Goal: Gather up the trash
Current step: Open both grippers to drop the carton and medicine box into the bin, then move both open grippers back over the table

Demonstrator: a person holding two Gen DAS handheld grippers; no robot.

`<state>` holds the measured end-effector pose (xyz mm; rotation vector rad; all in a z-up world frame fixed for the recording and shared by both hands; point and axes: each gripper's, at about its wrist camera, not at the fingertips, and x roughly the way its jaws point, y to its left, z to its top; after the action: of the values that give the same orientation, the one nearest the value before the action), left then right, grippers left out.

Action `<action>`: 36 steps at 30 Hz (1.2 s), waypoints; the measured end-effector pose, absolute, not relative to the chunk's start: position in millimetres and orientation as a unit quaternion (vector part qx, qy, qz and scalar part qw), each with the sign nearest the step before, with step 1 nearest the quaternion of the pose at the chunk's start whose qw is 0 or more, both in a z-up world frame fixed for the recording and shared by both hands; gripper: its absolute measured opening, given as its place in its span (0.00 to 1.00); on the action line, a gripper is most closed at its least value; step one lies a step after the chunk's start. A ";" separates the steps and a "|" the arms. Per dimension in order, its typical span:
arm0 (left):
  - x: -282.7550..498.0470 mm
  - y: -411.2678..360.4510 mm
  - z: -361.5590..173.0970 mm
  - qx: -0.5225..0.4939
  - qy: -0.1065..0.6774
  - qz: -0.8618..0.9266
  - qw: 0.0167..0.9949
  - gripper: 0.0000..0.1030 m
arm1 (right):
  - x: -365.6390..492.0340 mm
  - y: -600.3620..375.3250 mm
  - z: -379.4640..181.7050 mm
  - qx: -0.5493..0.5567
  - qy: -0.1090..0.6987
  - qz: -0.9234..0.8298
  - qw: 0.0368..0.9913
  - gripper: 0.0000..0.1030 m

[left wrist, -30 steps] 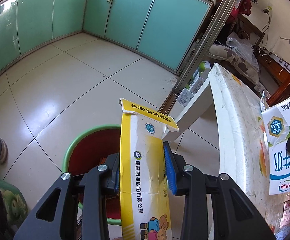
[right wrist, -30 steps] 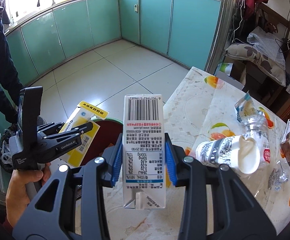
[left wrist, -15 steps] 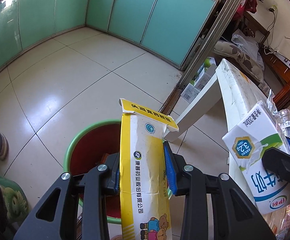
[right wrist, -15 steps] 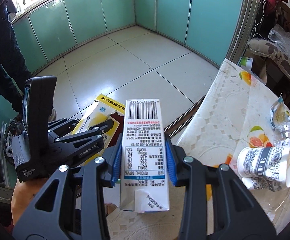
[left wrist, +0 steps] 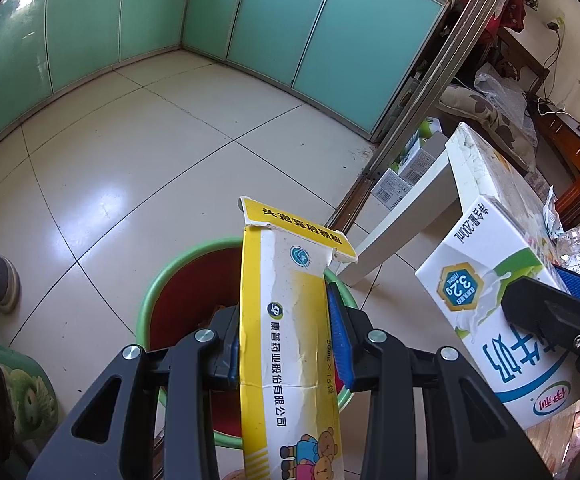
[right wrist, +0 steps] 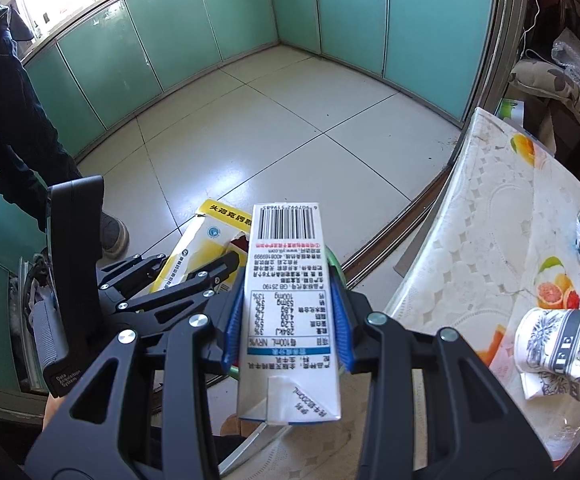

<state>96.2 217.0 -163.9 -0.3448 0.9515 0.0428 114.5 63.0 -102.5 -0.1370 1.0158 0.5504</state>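
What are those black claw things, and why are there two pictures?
They are grabbers that a person holds, one in each hand. Each grabber has a camera on it looking along its two fingers, so you get one picture per hand. The left grabber squeezes a yellow box above a red bin on the floor. The right grabber squeezes a milk carton. On the table beside it lies a paper cup. The person is collecting trash.
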 end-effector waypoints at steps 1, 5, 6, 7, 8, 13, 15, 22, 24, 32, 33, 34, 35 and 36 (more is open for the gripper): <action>96.6 217.7 -164.3 -0.165 0.456 0.023 0.874 0.32 | 115.9 63.5 -103.7 -0.063 0.482 0.260 0.834 0.36; 97.0 219.8 -165.8 -0.168 0.458 0.022 0.873 0.32 | 122.9 65.5 -105.1 -0.065 0.480 0.258 0.836 0.36; 97.2 220.4 -165.9 -0.168 0.459 0.023 0.872 0.33 | 124.1 65.7 -104.6 -0.064 0.478 0.258 0.837 0.36; 97.3 221.2 -165.6 -0.170 0.457 0.027 0.872 0.36 | 125.3 65.4 -104.3 -0.061 0.476 0.262 0.837 0.42; 97.0 223.1 -165.2 -0.173 0.455 0.033 0.873 0.44 | 126.0 65.1 -104.2 -0.057 0.475 0.265 0.837 0.56; 91.3 235.4 -155.4 -0.195 0.425 0.057 0.882 0.75 | 127.1 57.1 -99.5 -0.049 0.467 0.254 0.845 0.61; 91.6 237.3 -156.7 -0.203 0.428 0.056 0.879 0.75 | 126.2 52.6 -96.1 -0.051 0.465 0.249 0.848 0.61; 92.2 223.5 -147.8 -0.191 0.422 0.038 0.885 0.78 | 111.7 27.4 -82.1 -0.050 0.454 0.240 0.857 0.64; 91.4 215.1 -143.6 -0.182 0.420 0.031 0.889 0.82 | 106.3 19.6 -77.4 -0.051 0.450 0.238 0.859 0.64; 87.4 178.3 -127.7 -0.134 0.419 0.002 0.898 0.85 | 77.2 -26.1 -43.2 -0.060 0.393 0.204 0.894 0.66; 85.9 174.2 -125.6 -0.129 0.419 0.000 0.899 0.85 | 73.1 -32.3 -39.6 -0.063 0.385 0.198 0.899 0.67; 83.9 170.4 -123.2 -0.125 0.418 -0.001 0.900 0.85 | 73.1 -32.3 -39.6 -0.063 0.385 0.198 0.899 0.68; 81.7 166.6 -120.5 -0.125 0.416 -0.003 0.901 0.85 | 70.1 -38.5 -36.6 -0.066 0.378 0.193 0.903 0.69; 79.2 162.9 -117.7 -0.126 0.415 -0.008 0.901 0.85 | 67.4 -45.2 -33.9 -0.070 0.372 0.186 0.907 0.69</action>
<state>79.2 162.9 -117.7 -0.2616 0.8576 -0.0165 67.4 -45.2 -33.9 -0.1445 0.7679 0.3849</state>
